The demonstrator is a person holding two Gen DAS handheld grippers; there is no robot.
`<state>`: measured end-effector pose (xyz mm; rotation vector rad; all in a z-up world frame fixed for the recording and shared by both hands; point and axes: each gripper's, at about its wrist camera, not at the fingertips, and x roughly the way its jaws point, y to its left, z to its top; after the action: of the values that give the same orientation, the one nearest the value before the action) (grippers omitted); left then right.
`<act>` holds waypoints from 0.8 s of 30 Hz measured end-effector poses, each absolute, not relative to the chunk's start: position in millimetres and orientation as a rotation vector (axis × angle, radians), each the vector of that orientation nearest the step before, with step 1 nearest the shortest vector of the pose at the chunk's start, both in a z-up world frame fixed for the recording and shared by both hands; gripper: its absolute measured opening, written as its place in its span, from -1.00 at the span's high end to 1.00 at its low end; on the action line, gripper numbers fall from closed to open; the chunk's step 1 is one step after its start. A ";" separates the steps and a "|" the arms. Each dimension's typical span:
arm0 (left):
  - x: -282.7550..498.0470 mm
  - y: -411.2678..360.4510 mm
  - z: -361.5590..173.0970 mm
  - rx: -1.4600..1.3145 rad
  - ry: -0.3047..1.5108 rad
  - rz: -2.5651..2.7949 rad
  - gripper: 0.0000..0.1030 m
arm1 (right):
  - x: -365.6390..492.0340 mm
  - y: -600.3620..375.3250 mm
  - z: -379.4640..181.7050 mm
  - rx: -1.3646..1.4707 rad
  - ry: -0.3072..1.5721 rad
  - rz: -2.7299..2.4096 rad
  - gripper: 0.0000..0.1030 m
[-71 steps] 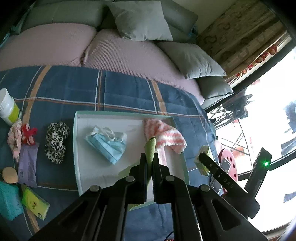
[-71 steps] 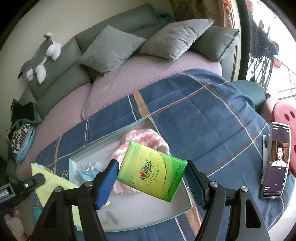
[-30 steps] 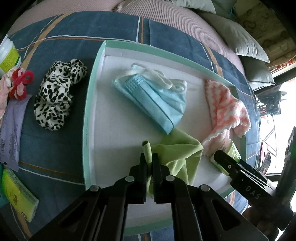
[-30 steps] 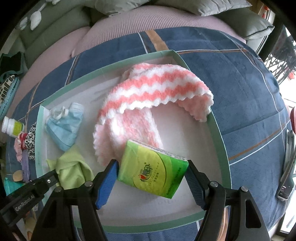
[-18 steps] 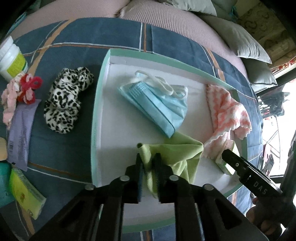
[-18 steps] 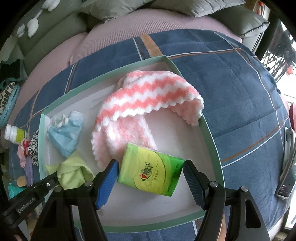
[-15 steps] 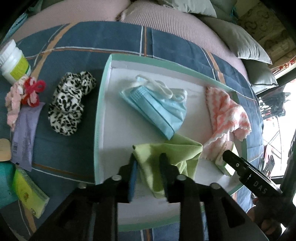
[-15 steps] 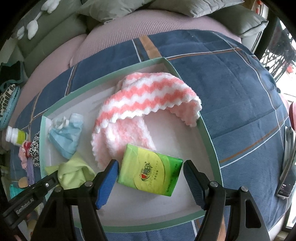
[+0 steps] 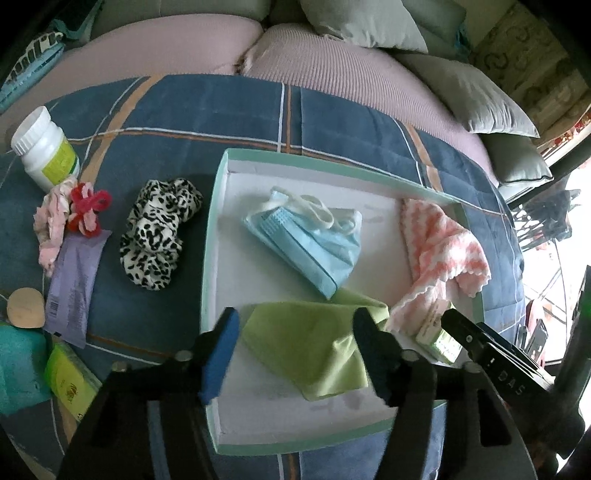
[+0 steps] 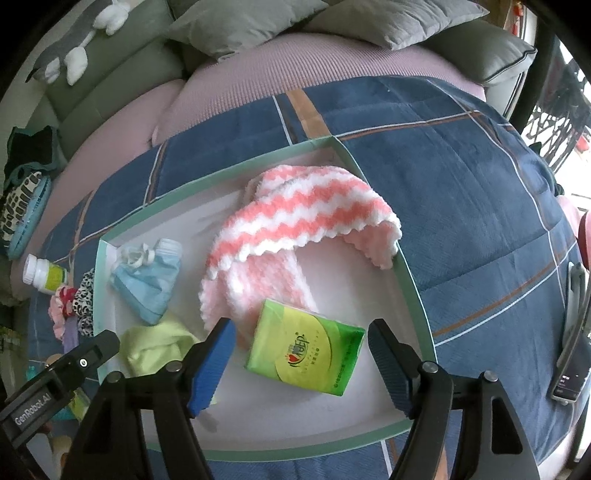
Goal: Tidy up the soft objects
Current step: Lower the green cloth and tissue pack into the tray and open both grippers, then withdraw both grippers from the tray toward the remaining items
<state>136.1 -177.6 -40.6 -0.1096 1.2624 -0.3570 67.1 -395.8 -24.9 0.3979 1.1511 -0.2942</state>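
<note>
The left wrist view alone shows the leopard-print fabric scrunchie, the white plastic pill bottle and a lilac flat packet, all lying on the blue plaid blanket left of the shallow white tray with a mint-green rim. The right wrist view alone shows the green tissue pack face-up in the tray, touching the pink-and-white zigzag knitted cloth.

The left tool has just been opening; the lime-green cloth lies loose in the tray between its spread jaws. The right tool has also been widening, jaws clear of the tissue pack.

A pale blue face mask sits mid-tray. Grey cushions back a mauve sofa seat.
</note>
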 end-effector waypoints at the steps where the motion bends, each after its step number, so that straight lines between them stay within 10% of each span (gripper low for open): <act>1: 135.9 -178.5 -39.1 -0.109 1.258 -0.353 -0.30 | 66.8 -395.3 -24.2 0.396 1.147 -0.293 -0.58; 24: 145.7 -148.5 -24.5 -0.096 1.091 -0.245 -0.78 | 77.7 -362.2 -12.0 0.319 1.082 -0.225 -0.94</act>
<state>145.7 -148.5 -24.5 -0.0960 1.0911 -0.2445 77.7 -362.2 -12.0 0.3187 1.0823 -0.2249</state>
